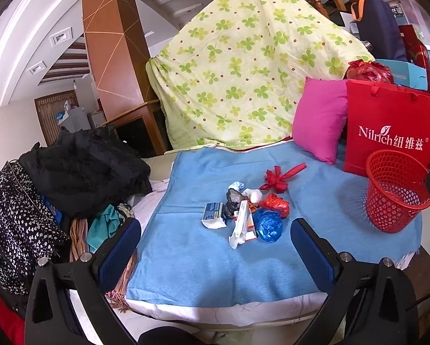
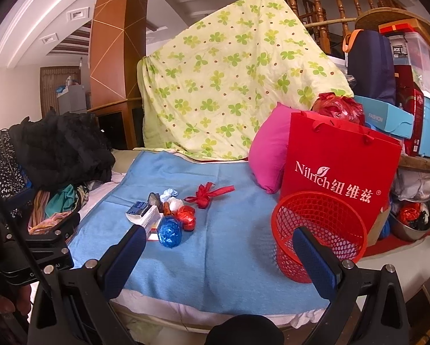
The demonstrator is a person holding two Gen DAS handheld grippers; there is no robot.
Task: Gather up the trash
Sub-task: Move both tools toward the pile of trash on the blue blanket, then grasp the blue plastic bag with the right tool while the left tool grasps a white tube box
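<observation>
Blue blanket (image 1: 186, 258) is covering the bed; red basket (image 1: 393, 192) is standing at its right; trash pile (image 1: 243, 215) is lying mid-blanket. Left gripper (image 1: 215, 247) and right gripper (image 2: 219, 256) are hanging near, both wide apart, empty.

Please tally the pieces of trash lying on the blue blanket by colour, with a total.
Red: 2, the ribbon bow and the crumpled red wrapper.
Blue: 1, the crumpled blue wrapper.
White or pale: 2 tissue wads.
Dark: 1 wad.
Printed boxes: 2.
Total: 8.
</observation>
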